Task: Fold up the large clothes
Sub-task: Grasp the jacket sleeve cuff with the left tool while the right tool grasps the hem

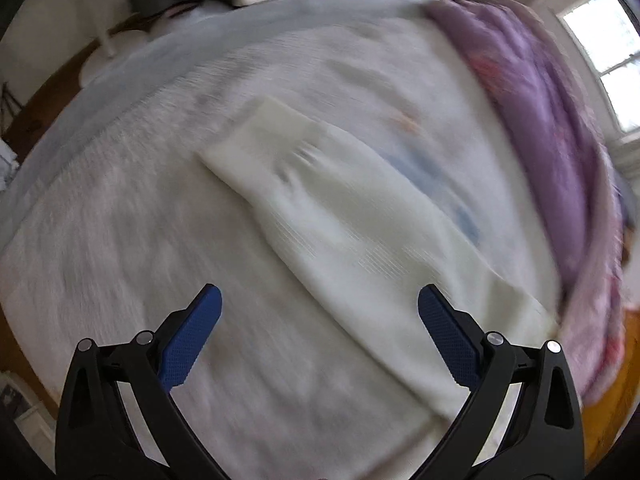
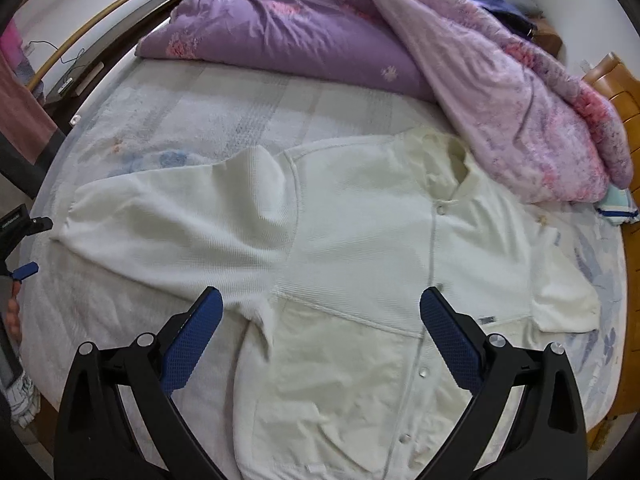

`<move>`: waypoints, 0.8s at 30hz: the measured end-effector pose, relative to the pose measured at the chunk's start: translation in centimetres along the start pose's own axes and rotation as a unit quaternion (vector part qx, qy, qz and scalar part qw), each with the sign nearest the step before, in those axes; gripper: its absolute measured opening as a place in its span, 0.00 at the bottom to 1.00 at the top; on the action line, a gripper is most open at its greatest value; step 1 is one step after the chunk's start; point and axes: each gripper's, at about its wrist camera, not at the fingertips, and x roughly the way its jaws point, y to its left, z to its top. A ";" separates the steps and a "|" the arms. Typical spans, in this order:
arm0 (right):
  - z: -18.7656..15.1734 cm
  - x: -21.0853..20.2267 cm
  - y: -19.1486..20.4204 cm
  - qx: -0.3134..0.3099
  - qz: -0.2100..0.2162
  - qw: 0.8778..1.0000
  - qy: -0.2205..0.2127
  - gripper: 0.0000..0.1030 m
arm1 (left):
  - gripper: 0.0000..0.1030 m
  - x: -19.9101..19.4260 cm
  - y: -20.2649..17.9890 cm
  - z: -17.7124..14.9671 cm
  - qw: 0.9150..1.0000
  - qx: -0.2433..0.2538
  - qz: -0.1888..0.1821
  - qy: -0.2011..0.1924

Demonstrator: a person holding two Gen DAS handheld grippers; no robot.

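Hovering above bed [image 2: 168, 120]: both tongs, left [image 1: 320, 300] and right [image 2: 321, 300], are held wide apart, nothing gripped; white shirt [image 2: 360, 240] is spread flat.

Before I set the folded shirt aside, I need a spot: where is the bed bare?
Bare sheet lies between the white shirt and the purple duvet, and along the near edge under the outstretched sleeve. The right side is crowded: the duvet overlaps the collar.
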 end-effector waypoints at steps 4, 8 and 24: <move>-0.6 3.0 0.0 0.017 0.015 1.000 0.015 0.89 | 0.78 2.9 2.5 2.4 0.999 -0.042 0.003 -0.003; -1.0 5.9 -0.2 0.029 0.029 0.998 0.039 0.83 | 0.68 5.0 3.1 4.0 0.999 -0.049 0.009 0.001; -1.5 16.4 1.5 0.071 0.129 0.981 0.126 0.05 | 0.13 -1.1 2.6 2.8 0.997 0.049 0.003 -0.065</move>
